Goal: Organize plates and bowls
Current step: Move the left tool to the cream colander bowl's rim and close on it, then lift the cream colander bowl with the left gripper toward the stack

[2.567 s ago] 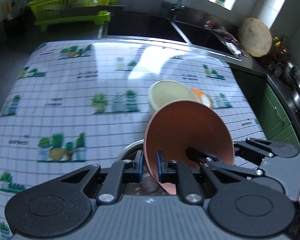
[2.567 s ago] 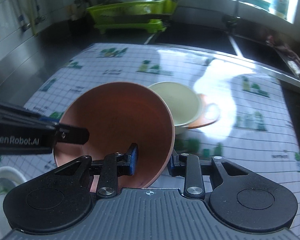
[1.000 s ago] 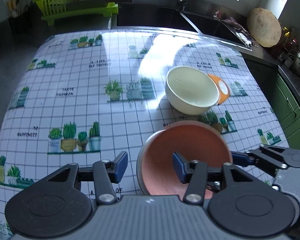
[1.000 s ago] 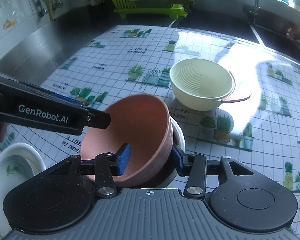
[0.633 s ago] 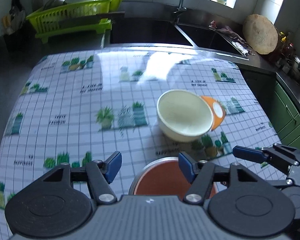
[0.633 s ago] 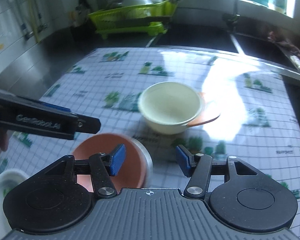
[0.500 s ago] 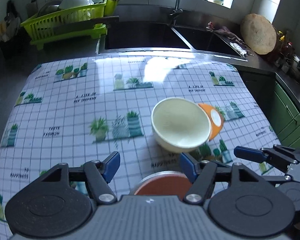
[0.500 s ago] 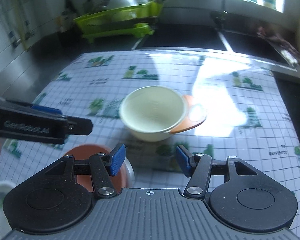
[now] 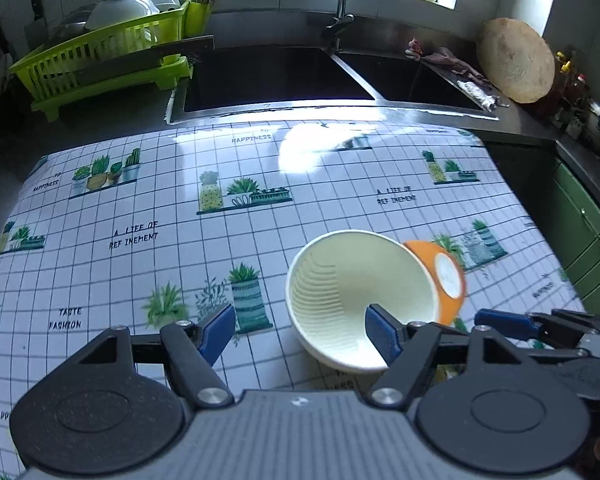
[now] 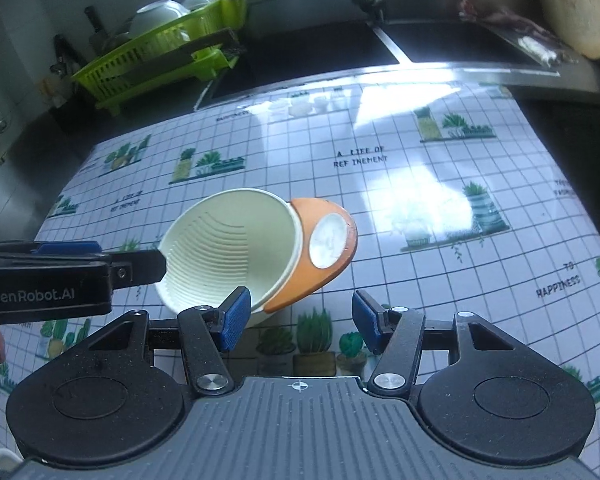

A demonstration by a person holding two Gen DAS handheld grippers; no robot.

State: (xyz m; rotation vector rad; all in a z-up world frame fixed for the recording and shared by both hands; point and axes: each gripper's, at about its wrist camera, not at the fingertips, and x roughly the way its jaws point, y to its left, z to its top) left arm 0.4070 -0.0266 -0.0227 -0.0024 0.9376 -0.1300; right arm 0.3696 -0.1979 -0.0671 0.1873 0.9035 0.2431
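Gridded plant-print tablecloth point(image 9: 172, 216), steel sink point(image 9: 276, 76) behind — possibly double.

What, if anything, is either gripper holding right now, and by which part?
Nothing. The left gripper and right gripper are both open and empty; the cream bowl leans untouched on the orange bowl.

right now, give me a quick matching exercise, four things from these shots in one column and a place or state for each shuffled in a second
Things:
1. cream bowl
2. orange bowl
3. green dish rack
4. left gripper

Places or states:
A. on the dark counter left of the sink, holding white bowls
B. tipped, leaning on another bowl, ribbed inside showing
C. open, nothing gripped
D. upside down, white base showing

Pairs: 1-B, 2-D, 3-A, 4-C
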